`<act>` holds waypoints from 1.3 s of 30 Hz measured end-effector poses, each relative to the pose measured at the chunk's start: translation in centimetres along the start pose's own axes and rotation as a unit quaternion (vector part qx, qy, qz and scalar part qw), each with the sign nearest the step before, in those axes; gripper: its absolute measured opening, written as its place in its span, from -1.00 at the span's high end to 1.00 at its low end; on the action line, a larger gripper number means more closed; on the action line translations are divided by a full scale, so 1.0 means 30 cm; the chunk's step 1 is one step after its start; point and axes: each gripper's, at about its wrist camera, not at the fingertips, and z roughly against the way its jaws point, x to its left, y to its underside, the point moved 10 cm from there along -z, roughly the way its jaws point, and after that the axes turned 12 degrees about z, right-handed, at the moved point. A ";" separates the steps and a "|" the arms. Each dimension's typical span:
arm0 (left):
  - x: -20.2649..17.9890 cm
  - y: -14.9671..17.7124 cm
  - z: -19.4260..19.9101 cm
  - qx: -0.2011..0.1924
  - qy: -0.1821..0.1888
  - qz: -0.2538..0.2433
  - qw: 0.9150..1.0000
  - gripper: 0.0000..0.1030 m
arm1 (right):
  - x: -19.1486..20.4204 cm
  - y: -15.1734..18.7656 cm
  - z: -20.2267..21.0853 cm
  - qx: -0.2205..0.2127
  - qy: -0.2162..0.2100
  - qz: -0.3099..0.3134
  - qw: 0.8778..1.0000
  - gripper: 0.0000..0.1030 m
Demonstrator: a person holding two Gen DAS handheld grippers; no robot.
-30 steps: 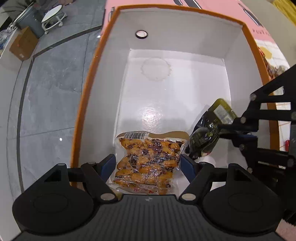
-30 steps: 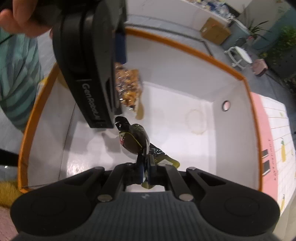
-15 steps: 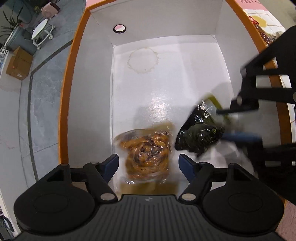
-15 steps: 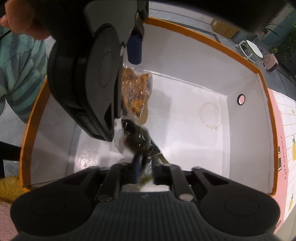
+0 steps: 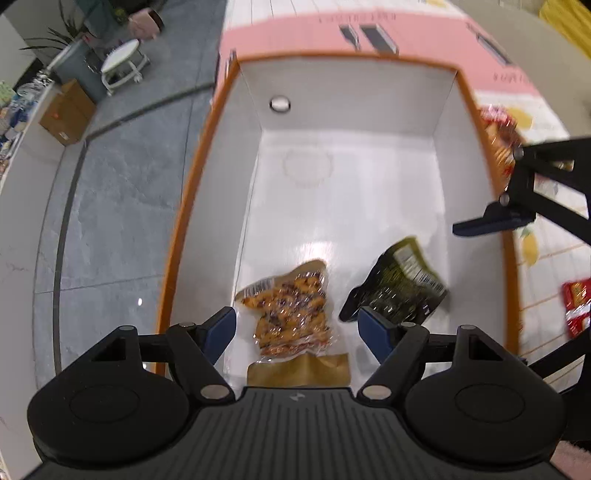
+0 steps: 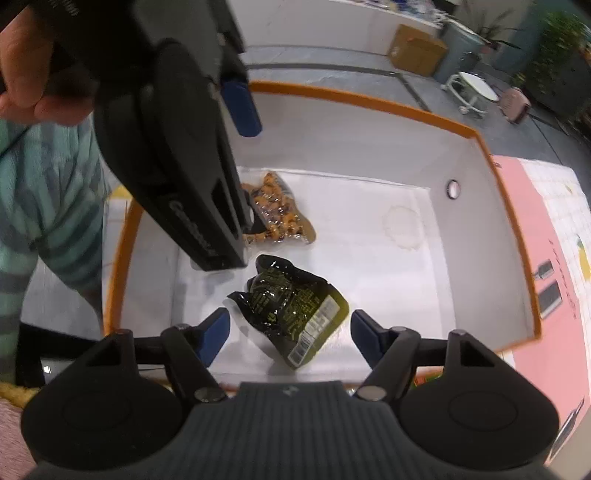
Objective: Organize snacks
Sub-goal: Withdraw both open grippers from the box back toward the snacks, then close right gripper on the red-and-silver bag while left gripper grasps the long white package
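Observation:
A clear packet of orange snacks point(image 5: 290, 314) lies on the floor of a white box with an orange rim point(image 5: 192, 206). A dark green packet point(image 5: 397, 286) lies beside it on the right. My left gripper point(image 5: 297, 328) is open and empty above the orange packet. My right gripper point(image 6: 290, 328) is open and empty above the green packet point(image 6: 295, 306). The orange packet point(image 6: 279, 210) also shows in the right wrist view, partly hidden by the left gripper's body point(image 6: 177, 155). The right gripper's finger point(image 5: 491, 221) shows at the box's right wall.
The box point(image 6: 517, 236) sits on a pink and white patterned cloth point(image 5: 406, 33). More snack packets lie on the cloth right of the box: a red one point(image 5: 576, 306) and an orange-red one point(image 5: 500, 140). Grey floor, a cardboard carton point(image 5: 64, 114) and a stool point(image 5: 122, 70) lie to the left.
My right gripper opened and let go of the green packet, which now lies on the box floor. Both grippers rose and drew back; the orange packet lies released.

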 end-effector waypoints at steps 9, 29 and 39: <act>-0.077 -0.011 0.166 -0.081 0.023 0.038 0.996 -0.71 | 0.003 0.054 0.176 -0.052 0.047 -0.075 0.995 -0.36; -0.591 0.211 0.216 -0.137 0.137 -0.032 0.981 -0.70 | 0.151 0.700 0.365 -0.058 0.131 -0.399 0.906 -0.37; -0.622 0.329 -0.067 -0.041 0.095 -0.007 0.995 -0.68 | 0.268 0.931 0.236 0.076 0.105 -0.477 0.869 -0.84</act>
